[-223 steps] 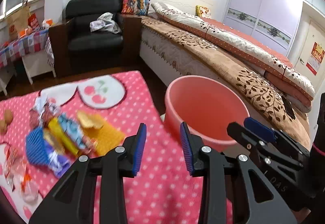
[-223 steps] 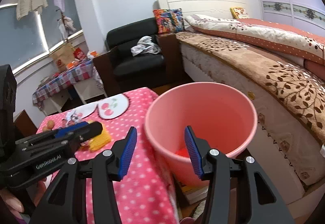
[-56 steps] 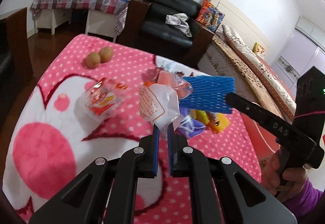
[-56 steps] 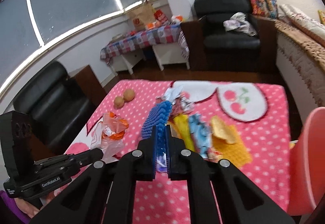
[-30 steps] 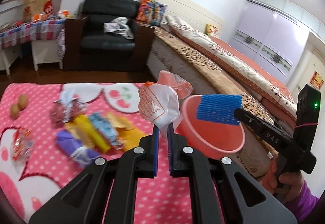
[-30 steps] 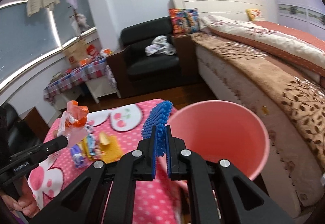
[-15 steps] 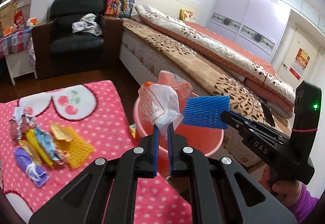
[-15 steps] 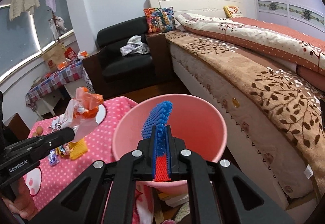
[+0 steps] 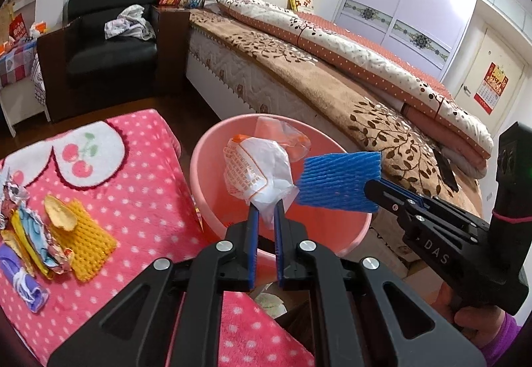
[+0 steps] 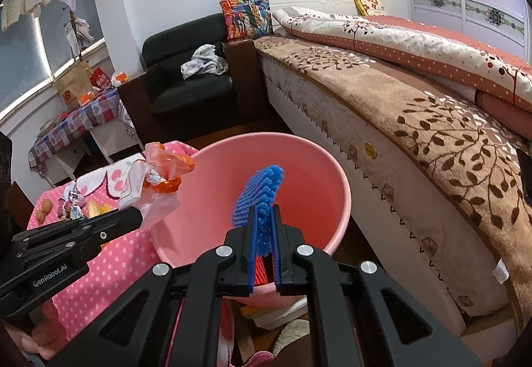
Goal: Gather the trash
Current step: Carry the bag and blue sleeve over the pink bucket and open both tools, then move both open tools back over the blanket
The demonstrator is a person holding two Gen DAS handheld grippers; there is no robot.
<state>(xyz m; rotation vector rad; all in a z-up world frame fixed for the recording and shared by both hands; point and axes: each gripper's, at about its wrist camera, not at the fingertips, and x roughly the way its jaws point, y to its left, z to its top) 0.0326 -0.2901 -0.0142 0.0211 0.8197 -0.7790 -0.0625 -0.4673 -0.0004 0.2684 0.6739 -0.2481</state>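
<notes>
My left gripper (image 9: 265, 208) is shut on a crumpled white and orange plastic wrapper (image 9: 257, 169) and holds it over the pink bucket (image 9: 206, 187). My right gripper (image 10: 263, 213) is shut on a blue foam net sleeve (image 10: 257, 192) and holds it over the same bucket (image 10: 332, 200). The sleeve also shows in the left wrist view (image 9: 339, 181), right of the wrapper. The wrapper shows in the right wrist view (image 10: 156, 181) at the bucket's left rim. Several wrappers (image 9: 30, 234) and a yellow foam net (image 9: 83, 235) lie on the pink dotted tablecloth (image 9: 139, 200).
The bed (image 9: 332, 74) with a brown leaf blanket runs right behind the bucket. A black armchair (image 9: 109, 44) with clothes stands at the back. A side table with a checked cloth (image 10: 76, 124) stands far left. Two small round fruits (image 10: 43, 210) lie on the tablecloth.
Both grippers have swung from the table to above the bucket, carrying the wrapper and the blue sleeve. In the last half second both moved closer over the bucket's opening.
</notes>
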